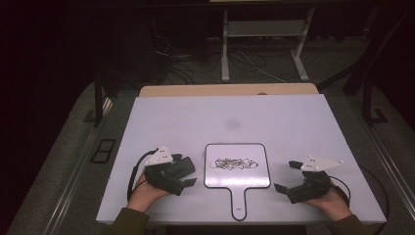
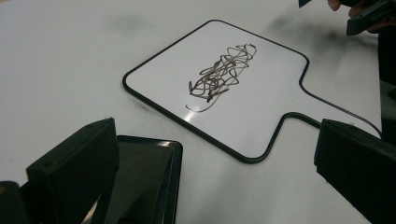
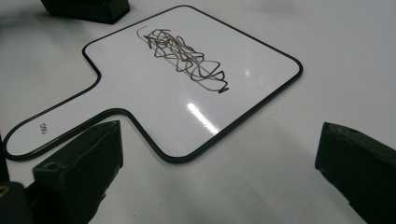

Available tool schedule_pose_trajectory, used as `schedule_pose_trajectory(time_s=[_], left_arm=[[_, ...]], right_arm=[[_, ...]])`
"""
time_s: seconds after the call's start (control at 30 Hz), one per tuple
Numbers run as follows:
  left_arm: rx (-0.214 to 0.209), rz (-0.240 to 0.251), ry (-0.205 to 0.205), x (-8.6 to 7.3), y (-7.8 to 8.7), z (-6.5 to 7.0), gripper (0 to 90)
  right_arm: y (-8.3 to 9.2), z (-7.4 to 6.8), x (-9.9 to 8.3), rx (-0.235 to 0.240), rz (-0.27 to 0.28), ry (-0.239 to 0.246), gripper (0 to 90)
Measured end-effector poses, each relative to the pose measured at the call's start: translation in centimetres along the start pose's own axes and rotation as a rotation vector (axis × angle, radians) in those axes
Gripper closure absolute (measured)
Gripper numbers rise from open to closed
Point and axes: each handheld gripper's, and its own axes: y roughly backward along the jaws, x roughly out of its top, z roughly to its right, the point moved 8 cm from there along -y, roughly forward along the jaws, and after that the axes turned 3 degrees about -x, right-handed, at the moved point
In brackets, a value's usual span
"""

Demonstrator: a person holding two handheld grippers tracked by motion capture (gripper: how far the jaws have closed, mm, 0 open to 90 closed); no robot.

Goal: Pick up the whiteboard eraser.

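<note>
a paddle-shaped whiteboard [image 1: 237,169] with a dark scribble [image 1: 233,163] lies flat at the near middle of the surface [image 1: 293,122], handle toward the person, flanked by the left gripper [image 1: 182,172] and right gripper [image 1: 286,177], both with fingers spread and empty, seemingly poised to start.

Paddle whiteboard [image 3: 187,88] glossy, smooth; table [image 1: 293,127] matt white; gripper fingers [image 3: 84,168] matt black plastic

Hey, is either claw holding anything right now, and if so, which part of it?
Nothing is held. The left claw and the right claw are both open, on either side of the paddle whiteboard, which lies flat on the table.
</note>
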Motion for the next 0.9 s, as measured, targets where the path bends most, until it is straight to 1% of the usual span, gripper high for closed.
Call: schedule_pose_trajectory(time_s=[0.03,0.13,0.2,0.23,0.3,0.37,0.5,0.6,0.63,0.73,0.83,0.9], left_arm=[[0.001,0.0,0.001,0.0,0.0,0.0,0.0],[0.002,-0.002,0.003,0.1,-0.1,0.1,0.0],[0.001,0.004,-0.005,0.3,-0.1,0.2,0.0],[0.002,-0.008,-0.015,0.4,-0.1,0.4,0.0],[0.001,-0.01,-0.015,0.4,-0.1,0.4,0.0],[-0.001,-0.021,-0.031,0.5,-0.1,0.7,0.0],[-0.006,-0.028,-0.04,0.7,-0.2,0.8,0.0],[-0.007,-0.038,-0.043,0.9,-0.3,0.7,0.0],[-0.007,-0.043,-0.038,1.0,-0.4,0.5,0.0],[-0.009,-0.043,-0.036,1.2,-0.5,0.3,0.0],[-0.019,-0.038,-0.036,1.6,-0.6,0.1,0.0],[-0.026,-0.049,-0.043,1.8,-0.9,0.0,0.0]], right_arm=[[0.2,0.1,0.0,0.003,0.008,-0.009,0.0],[0.3,0.2,-0.1,0.005,0.012,-0.012,0.0],[0.4,0.2,-0.2,0.008,0.012,-0.013,0.0],[0.5,0.2,-0.2,0.007,0.017,-0.015,0.0],[0.5,0.3,0.0,0.004,0.024,-0.011,0.0],[0.5,0.2,0.1,0.004,0.028,-0.012,0.0],[0.4,-0.1,0.1,0.01,0.029,-0.008,0.0],[0.4,-0.1,0.0,0.009,0.028,-0.01,0.0],[0.4,0.0,0.0,0.008,0.029,-0.01,0.0],[0.4,0.0,0.1,0.009,0.037,-0.016,0.0],[0.5,0.1,0.1,0.015,0.038,-0.018,0.0],[0.5,0.0,0.1,0.017,0.039,-0.02,0.0]])
